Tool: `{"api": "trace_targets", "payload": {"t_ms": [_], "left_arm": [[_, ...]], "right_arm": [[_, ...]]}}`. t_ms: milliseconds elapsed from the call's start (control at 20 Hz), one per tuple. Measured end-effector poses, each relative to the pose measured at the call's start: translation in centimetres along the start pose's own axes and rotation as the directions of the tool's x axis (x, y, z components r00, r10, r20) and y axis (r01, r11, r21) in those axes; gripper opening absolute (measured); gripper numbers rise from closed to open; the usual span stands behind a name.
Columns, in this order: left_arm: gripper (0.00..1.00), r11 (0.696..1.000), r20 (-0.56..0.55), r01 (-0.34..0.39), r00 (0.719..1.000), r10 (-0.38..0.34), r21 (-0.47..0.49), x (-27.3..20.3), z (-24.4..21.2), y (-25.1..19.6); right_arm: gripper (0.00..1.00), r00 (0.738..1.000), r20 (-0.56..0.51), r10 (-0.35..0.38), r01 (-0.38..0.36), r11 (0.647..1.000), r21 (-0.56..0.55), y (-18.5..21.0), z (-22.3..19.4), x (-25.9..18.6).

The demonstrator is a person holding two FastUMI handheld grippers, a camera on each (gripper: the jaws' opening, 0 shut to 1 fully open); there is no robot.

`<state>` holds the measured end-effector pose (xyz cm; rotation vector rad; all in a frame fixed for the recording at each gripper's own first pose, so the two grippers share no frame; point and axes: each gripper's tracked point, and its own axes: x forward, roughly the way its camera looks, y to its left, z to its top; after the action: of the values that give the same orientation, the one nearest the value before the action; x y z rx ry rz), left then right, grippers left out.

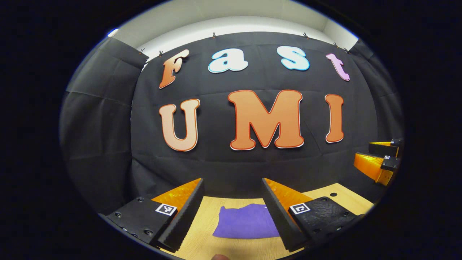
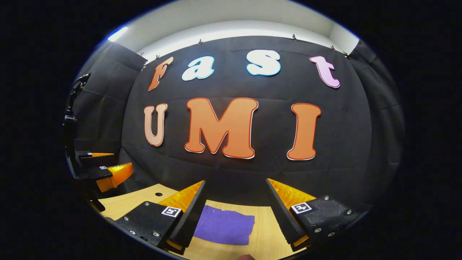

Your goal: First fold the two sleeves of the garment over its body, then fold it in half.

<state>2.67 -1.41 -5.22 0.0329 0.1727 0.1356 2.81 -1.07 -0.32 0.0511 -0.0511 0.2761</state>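
The purple garment (image 1: 247, 222) lay compactly folded on the table (image 1: 202, 242); both the left gripper (image 1: 232, 211) and the right gripper (image 2: 236, 213) were held wide, empty, above it. Edges should be checked for alignment.

A recording booth, staged rather than lived in: creased black cloth wall (image 1: 223, 159) pinned up by small clips fills everything from nine to three o'clock, a plain white ceiling strip (image 1: 231, 25) glows at twelve, and a pale wood-grain tabletop (image 2: 267, 231) with a round cable hole (image 2: 158, 194) sits at six
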Motion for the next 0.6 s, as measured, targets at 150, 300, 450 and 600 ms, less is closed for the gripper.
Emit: {"api": "trace_targets", "payload": {"t_ms": [150,300,450,600], "left_arm": [[1.0,1.0,0.005,0.012,1.0,-0.012,0.007,-0.7,0.4,0.3],[0.98,0.999,0.003,0.035,0.999,-0.035,0.012,-1.4,0.3,0.6],[0.98,0.998,0.031,0.057,0.998,-0.057,0.018,-2.4,0.9,1.3],[0.98,0.998,0.05,0.047,0.998,-0.048,0.028,-3.2,0.9,2.5]], "right_arm": [[0.95,1.0,-0.007,-0.019,0.019,1.0,-0.011,0.2,0.2,-0.7],[0.95,1.0,-0.006,-0.011,0.011,1.0,0.015,1.5,0.3,-2.2],[0.95,0.999,0.01,-0.036,0.036,0.999,-0.02,1.9,0.9,-3.6],[0.95,0.999,0.009,-0.052,0.052,0.997,-0.056,2.4,1.0,-4.4]]}}
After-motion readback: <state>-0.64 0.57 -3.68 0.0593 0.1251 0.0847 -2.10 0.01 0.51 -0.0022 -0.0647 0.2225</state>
